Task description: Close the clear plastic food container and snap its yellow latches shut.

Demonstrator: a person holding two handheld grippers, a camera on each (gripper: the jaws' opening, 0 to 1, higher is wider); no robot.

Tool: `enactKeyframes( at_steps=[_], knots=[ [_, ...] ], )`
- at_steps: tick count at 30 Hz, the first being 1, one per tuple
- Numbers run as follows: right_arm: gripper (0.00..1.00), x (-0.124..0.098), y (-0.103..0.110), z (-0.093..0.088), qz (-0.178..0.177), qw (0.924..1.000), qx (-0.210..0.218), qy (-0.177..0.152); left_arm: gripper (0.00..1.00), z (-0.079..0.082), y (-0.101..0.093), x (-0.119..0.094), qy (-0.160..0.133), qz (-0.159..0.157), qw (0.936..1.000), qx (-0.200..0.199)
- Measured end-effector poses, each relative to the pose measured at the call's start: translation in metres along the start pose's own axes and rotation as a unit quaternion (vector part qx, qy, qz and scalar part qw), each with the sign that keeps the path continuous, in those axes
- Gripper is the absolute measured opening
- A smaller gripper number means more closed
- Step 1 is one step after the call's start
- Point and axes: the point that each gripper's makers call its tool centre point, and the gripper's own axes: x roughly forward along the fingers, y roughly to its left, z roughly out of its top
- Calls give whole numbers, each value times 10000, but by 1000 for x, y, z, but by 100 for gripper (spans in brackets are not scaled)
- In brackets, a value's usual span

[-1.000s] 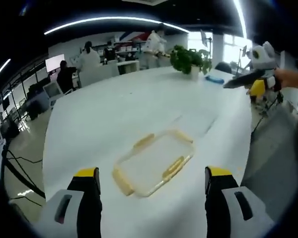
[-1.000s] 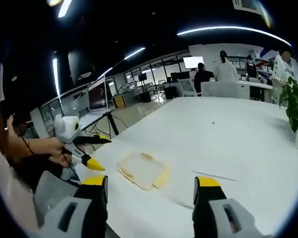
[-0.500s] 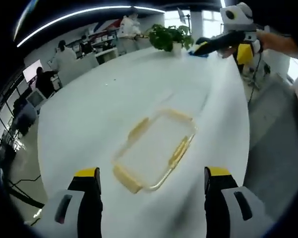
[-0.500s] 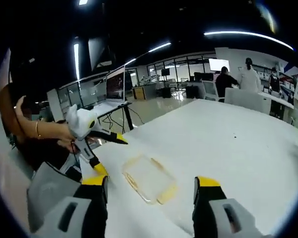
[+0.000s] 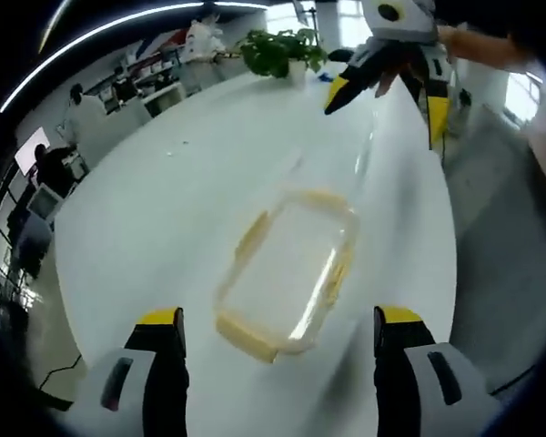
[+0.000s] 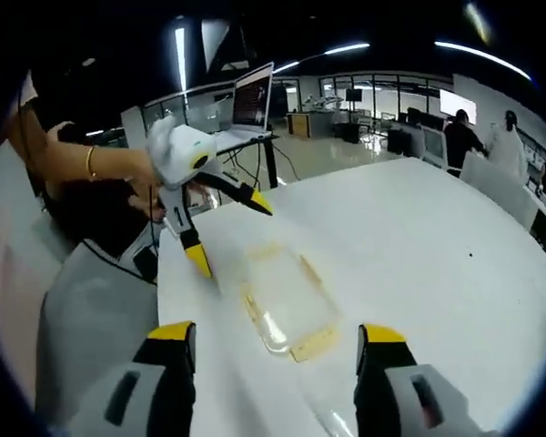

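A clear rectangular food container (image 5: pixel 287 273) with yellow latches along its sides lies flat on the white table (image 5: pixel 164 209). In the left gripper view my left gripper (image 5: pixel 279 320) is open, just short of the container's near end. My right gripper (image 5: pixel 385 107) hangs open above the table past the container's far end, held by a hand. The right gripper view looks from the other end: my right gripper (image 6: pixel 275 335) is open in front of the container (image 6: pixel 287 300). Beyond it my left gripper (image 6: pixel 229 232) is spread open over the table's edge. Neither gripper touches the container.
A potted plant (image 5: pixel 278 50) stands at the table's far end. A laptop (image 6: pixel 252 96) sits on a stand off the table. People (image 6: pixel 461 137) work at desks in the background. The table edge (image 5: pixel 450 273) drops to grey floor beside the container.
Both cameras have moved closer to and higher over the container. Each gripper shows nearer to it in the other's view. Both remain open, and the container has not moved.
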Motion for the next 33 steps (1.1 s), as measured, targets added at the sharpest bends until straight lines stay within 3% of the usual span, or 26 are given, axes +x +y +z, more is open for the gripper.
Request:
enactKeyframes(
  at_steps=[10,17,21,24,33],
  knots=[
    [72,26,-12,-14,387,9954,-509,713,83,-16,4,12,361,-303,9986,251],
    [72,38,-24,-29,574,9870,-773,1284,82,-29,7,18,656,-527,9947,583],
    [72,43,-26,-44,803,9761,-1031,1735,81,-32,9,21,742,-607,9933,642],
    [72,49,-28,-47,863,9739,-1078,1799,81,-35,9,24,794,-746,9903,859],
    [71,67,-36,-53,935,9686,-1162,1991,77,-44,14,31,898,-833,9887,864]
  ],
)
